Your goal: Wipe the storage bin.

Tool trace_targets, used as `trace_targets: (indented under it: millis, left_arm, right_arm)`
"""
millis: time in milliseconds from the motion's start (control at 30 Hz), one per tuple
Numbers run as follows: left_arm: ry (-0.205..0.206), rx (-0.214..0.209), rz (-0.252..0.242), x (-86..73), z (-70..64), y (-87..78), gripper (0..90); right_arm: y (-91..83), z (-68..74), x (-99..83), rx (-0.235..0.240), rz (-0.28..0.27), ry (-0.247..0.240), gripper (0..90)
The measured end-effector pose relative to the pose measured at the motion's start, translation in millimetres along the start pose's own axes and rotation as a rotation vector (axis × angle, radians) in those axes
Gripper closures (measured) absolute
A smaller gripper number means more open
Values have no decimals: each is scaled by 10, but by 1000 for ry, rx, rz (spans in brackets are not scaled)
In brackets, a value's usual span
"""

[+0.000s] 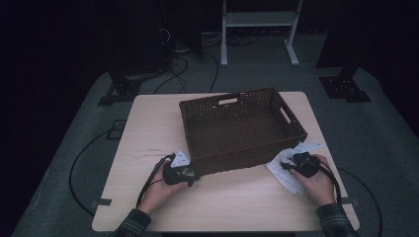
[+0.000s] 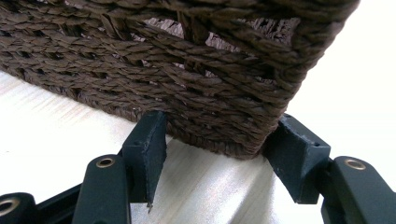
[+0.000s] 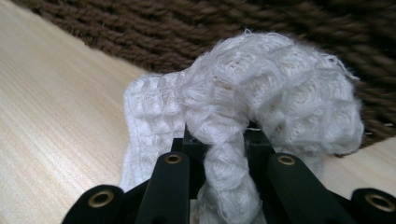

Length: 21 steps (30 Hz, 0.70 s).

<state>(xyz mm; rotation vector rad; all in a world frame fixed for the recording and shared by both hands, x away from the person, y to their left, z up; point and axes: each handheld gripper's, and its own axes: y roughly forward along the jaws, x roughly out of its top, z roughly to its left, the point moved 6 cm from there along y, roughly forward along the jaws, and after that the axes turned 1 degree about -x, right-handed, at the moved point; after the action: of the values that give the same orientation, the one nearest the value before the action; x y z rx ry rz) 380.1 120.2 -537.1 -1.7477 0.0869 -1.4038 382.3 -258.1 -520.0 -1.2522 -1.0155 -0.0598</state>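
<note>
— Looks like a lab or recording studio, not a home.

— Why so?

— Dark all round, black drapes at the back, only the pale wooden counter (image 1: 148, 123) lit. Grey carpet floor (image 1: 375, 148) with cables (image 1: 81, 163) running across and taped down. Black stand bases (image 1: 345, 89) bolted on plates at both sides, a white metal frame (image 1: 257, 22) behind.

— Anything homely?

— Just a woven basket (image 1: 242, 129) and a white cloth (image 1: 291, 170), set out like test props.
</note>
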Motion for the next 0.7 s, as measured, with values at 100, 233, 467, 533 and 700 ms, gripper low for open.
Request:
trace_targets:
  millis: [100,233,467,533,700]
  left_arm:
    - [0,0,0,0,0,0,393]
    - [0,0,0,0,0,0,393]
    - [1,-1,0,1,0,1,396]
    - [2,-2,-1,1,-1,1,398]
    - [2,-2,-1,1,-2,1,400]
  right_arm:
    - [2,7,1,0,2,-1,760]
    - [-81,34,75,-1,-40,-7,761]
    - [-252,54,221,-19,-105,-18,761]
    - [-291,54,260,-23,-126,-24,762]
    - [-367,65,328,-28,-157,-33,762]
